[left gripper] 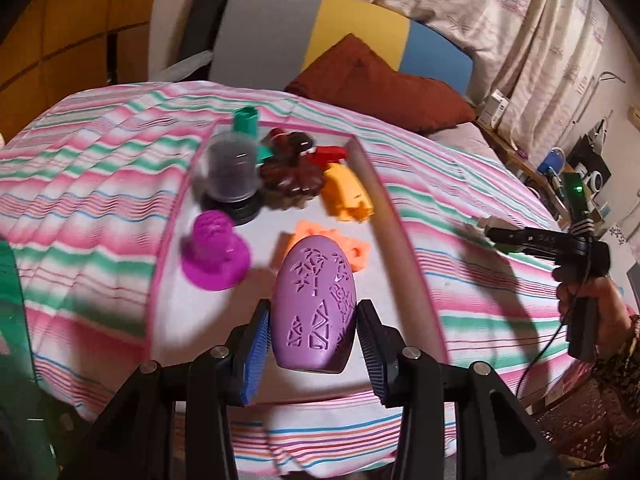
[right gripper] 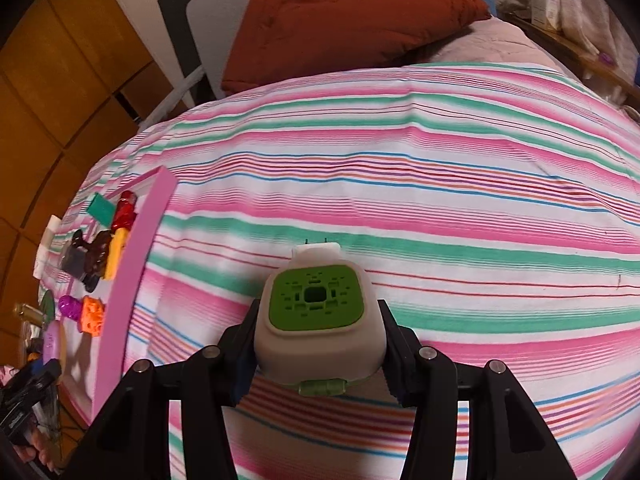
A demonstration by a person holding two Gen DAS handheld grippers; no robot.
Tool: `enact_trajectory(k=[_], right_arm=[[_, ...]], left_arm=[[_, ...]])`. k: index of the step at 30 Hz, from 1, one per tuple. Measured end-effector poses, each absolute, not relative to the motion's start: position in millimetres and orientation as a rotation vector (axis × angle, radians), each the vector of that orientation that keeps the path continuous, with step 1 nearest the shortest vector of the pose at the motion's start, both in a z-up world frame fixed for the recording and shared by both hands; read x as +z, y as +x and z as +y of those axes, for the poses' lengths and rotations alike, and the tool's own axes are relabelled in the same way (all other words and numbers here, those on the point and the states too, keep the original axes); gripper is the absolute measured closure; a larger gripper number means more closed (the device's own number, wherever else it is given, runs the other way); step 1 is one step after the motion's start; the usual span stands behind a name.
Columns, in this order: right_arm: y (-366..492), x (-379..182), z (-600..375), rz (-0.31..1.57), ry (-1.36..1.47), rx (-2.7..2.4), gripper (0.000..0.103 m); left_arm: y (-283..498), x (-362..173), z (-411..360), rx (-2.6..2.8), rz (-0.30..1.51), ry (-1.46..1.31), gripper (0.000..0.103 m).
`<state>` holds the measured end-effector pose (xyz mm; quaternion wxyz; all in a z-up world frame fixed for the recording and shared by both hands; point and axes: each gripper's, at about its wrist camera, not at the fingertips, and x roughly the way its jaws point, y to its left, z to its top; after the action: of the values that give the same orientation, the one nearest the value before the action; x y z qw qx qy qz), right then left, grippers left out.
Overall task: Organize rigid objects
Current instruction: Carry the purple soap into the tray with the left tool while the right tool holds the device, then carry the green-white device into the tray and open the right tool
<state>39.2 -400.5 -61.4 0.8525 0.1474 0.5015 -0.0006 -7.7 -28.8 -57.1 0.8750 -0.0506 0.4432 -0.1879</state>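
My left gripper (left gripper: 314, 308) is shut on a lilac egg-shaped piece (left gripper: 316, 304) with carved patterns, held above the near part of a pink-rimmed tray (left gripper: 372, 184). The tray holds a magenta mushroom-shaped piece (left gripper: 216, 256), an orange block (left gripper: 352, 248), a yellow block (left gripper: 346, 192), dark brown pieces (left gripper: 292, 180), a red piece (left gripper: 326, 154), a green piece (left gripper: 246, 118) and a clear dome on a black base (left gripper: 232, 176). My right gripper (right gripper: 318, 308) is shut on a grey plug-in device with a green face (right gripper: 318, 316), above the striped bedspread to the right of the tray (right gripper: 132, 264).
The striped bedspread (right gripper: 440, 208) covers the bed. A rust-red pillow (left gripper: 380, 84) lies beyond it, in front of a grey, yellow and blue headboard. In the left wrist view a hand (left gripper: 588, 296) holds the other gripper at the right; a cluttered shelf runs along the far right.
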Motion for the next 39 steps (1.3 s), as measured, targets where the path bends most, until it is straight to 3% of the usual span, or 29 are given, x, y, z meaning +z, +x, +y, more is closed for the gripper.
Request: enact_trajectory(k=[23,39], right_arm=[[33.2,-48.6,-376.4,1.001,0.326,0.085,0.050],[16.2,-33.4,-315.9,0.962,0.319,0.268,0.050]], left_arm=[[11.7,-85.0,-11.8,-0.298,1.008,-0.077,0.060],[-14.2,-48.3,14.4,-0.308,0.860,-0.189,0.059]])
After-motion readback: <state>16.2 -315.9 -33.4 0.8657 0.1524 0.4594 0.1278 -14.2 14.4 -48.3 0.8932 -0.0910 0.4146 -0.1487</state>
